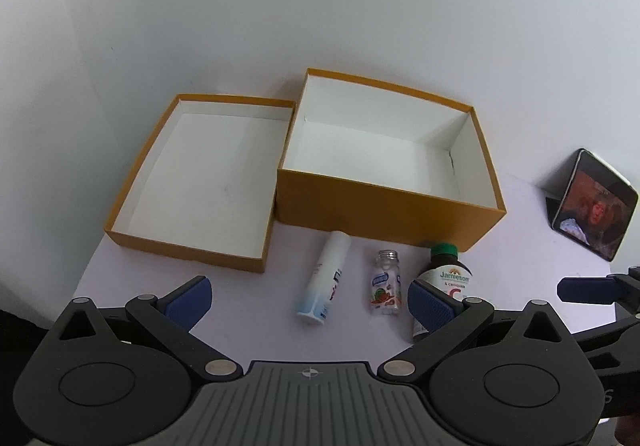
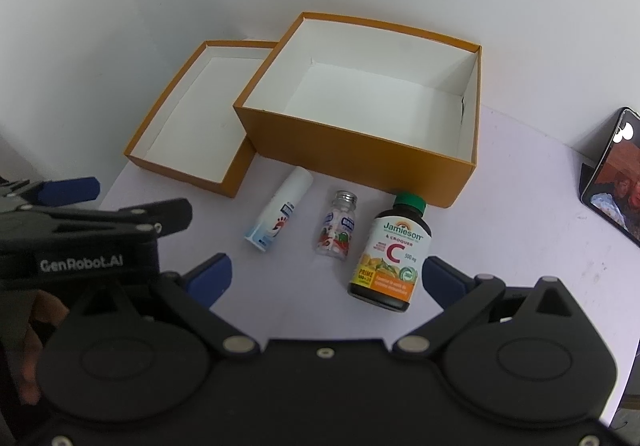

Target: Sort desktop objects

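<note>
Left gripper (image 1: 310, 296): held low over the near part of the table, jaws spread wide, nothing gripped; its blue pads (image 1: 192, 300) are seen on either side of the row of bottles.
Right gripper (image 2: 326, 280): held just beside the left one, jaws likewise spread wide and empty; a hand (image 2: 38, 346) is glimpsed at the left edge of its view.
Bottles: three are counted, all lying on the table (image 2: 500, 213) in a row, caps toward the boxes.
White spray bottle (image 2: 280, 211): placed leftmost, close to both boxes.
Small clear bottle (image 2: 336, 226): placed in the middle, silver cap on, pills seen inside.
Vitamin C bottle (image 2: 390, 254): placed rightmost, dark with a green cap, its cap just beside the deep box.
Orange boxes: two are counted, both open with white insides.
Deep box (image 2: 360, 149): set behind the bottles.
Shallow lid (image 2: 180, 165): set to the left, its corner tucked against the deep box.
Phone (image 2: 612, 173): one, propped upright at the far right, screen lit.
</note>
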Available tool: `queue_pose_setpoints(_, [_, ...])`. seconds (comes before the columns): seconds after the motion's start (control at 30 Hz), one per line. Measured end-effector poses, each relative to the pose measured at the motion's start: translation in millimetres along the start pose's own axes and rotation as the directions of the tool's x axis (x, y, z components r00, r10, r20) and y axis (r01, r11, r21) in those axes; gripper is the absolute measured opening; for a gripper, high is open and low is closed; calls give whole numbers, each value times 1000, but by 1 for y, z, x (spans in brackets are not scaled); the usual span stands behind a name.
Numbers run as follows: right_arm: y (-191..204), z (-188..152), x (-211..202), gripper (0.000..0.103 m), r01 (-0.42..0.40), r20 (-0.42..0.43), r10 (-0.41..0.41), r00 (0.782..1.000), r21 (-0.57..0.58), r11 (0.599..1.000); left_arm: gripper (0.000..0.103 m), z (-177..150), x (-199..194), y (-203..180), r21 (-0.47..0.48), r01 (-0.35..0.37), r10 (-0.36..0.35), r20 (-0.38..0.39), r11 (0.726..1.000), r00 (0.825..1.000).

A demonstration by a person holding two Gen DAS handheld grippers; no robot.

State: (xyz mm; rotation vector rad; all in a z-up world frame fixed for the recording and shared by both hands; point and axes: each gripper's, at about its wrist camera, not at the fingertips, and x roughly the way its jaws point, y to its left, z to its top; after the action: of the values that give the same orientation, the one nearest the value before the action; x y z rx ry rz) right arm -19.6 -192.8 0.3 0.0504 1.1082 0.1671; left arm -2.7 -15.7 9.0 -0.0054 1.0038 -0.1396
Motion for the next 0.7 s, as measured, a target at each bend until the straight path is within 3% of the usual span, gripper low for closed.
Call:
queue_pose_setpoints(0.13, [0,1,0,103,-4,1,4,1000,-4,1000,103,1,-1,-1,-10,-1,1,-17,1000,1000])
queue_pose_setpoints(0.47, [-1,4,1,103,-3,3,3,1000,12,1000,103,4,1,4,-18,-112,111,-44,994,993])
queue_pose_setpoints(0.7, [3,10,2,103,16,3,-16,1000,52,998,103,7,1,24,-37,-120,118,-46,992,992])
